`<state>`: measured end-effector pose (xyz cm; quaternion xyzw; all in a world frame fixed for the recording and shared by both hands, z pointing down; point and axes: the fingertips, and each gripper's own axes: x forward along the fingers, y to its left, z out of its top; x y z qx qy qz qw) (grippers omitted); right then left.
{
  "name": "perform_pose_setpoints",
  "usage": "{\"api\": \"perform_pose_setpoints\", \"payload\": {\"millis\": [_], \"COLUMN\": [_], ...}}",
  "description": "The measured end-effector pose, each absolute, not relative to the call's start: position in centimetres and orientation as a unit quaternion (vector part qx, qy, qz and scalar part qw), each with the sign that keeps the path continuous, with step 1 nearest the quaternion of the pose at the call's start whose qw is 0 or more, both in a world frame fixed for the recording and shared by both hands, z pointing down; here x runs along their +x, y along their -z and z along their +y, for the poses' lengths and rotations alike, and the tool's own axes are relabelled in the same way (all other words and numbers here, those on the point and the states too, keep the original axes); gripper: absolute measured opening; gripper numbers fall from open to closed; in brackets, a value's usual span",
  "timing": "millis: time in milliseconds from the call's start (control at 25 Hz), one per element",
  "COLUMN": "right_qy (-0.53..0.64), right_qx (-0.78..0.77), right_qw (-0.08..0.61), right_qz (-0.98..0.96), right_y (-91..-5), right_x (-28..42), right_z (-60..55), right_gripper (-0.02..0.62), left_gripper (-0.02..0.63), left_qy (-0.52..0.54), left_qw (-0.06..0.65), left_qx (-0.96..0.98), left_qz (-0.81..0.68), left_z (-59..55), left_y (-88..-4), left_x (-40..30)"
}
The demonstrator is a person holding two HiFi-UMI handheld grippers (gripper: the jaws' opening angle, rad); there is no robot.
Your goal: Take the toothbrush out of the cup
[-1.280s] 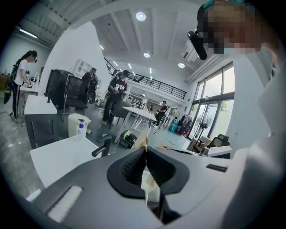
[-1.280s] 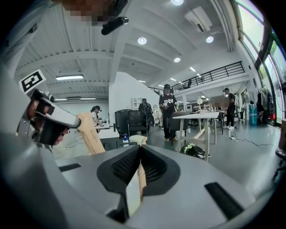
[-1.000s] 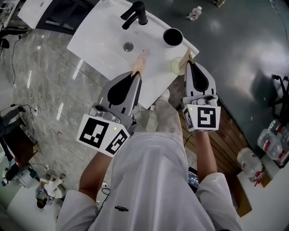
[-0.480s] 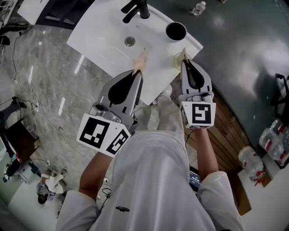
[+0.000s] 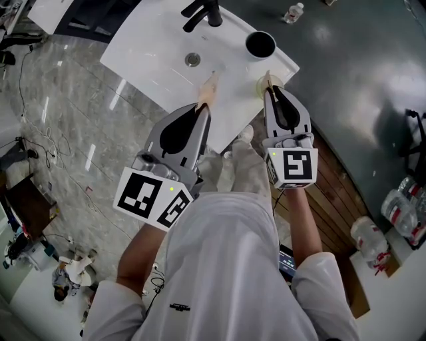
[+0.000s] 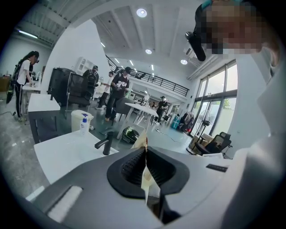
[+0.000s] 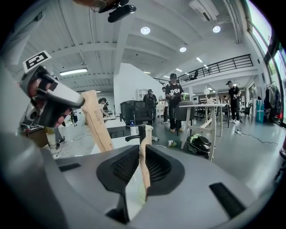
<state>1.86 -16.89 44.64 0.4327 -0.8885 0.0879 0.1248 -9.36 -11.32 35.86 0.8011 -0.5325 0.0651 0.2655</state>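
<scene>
- Wooden toothbrush (image 5: 269, 76) shows in the head view only as a tan tip poking past the right gripper (image 5: 270, 90). The pale cup (image 5: 259, 84) sits just left of that tip at the counter (image 5: 153, 60) edge, nearer the person than the black faucet (image 5: 203, 12) and to its right. A black cup (image 5: 259, 44) stands right of the faucet, farther out.
- Same view: the left gripper (image 5: 203, 110) aims at the basin on the near side of the faucet and grips a tan flat piece (image 5: 209, 88). The right gripper is the one at the pale cup.
- Left gripper view: jaws pressed together on the cream-tan piece, faucet ahead-left. No pale cup in sight.
- Right gripper view: jaws clamped on the toothbrush handle (image 7: 144, 167). Its long axis runs up the jaw gap, slightly tilted, in line with the faucet behind. A pale greenish patch low in the gap may or may not be the cup.
- Judgement: the pull should follow the handle's axis, up and off the pale cup. No view shows whether the brush end has cleared the rim.
</scene>
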Motion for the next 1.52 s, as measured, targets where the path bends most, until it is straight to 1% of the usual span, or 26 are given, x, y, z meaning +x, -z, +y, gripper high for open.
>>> {"api": "perform_pose_setpoints", "payload": {"millis": [520, 1080, 1520], "right_qy": [-0.083, -0.094, -0.100], "right_qx": [0.439, 0.462, 0.476], "right_qw": [0.105, 0.093, 0.099], "right_qz": [-0.889, -0.877, -0.868], "right_y": [-41.6, -38.1, -34.4], "right_x": [2.4, 4.6, 6.0], "right_z": [-15.5, -13.2, -11.7], "right_gripper": [0.012, 0.011, 0.011], "left_gripper": [0.008, 0.008, 0.008], "left_qy": [-0.056, -0.047, -0.034], "left_qw": [0.250, 0.232, 0.211], "left_qx": [0.807, 0.816, 0.823], "left_qz": [-0.533, -0.528, -0.526], "left_z": [-9.9, -8.5, -8.2], "left_y": [-33.7, -31.5, -29.1], "left_x": [-9.4, -9.2, -9.2]}}
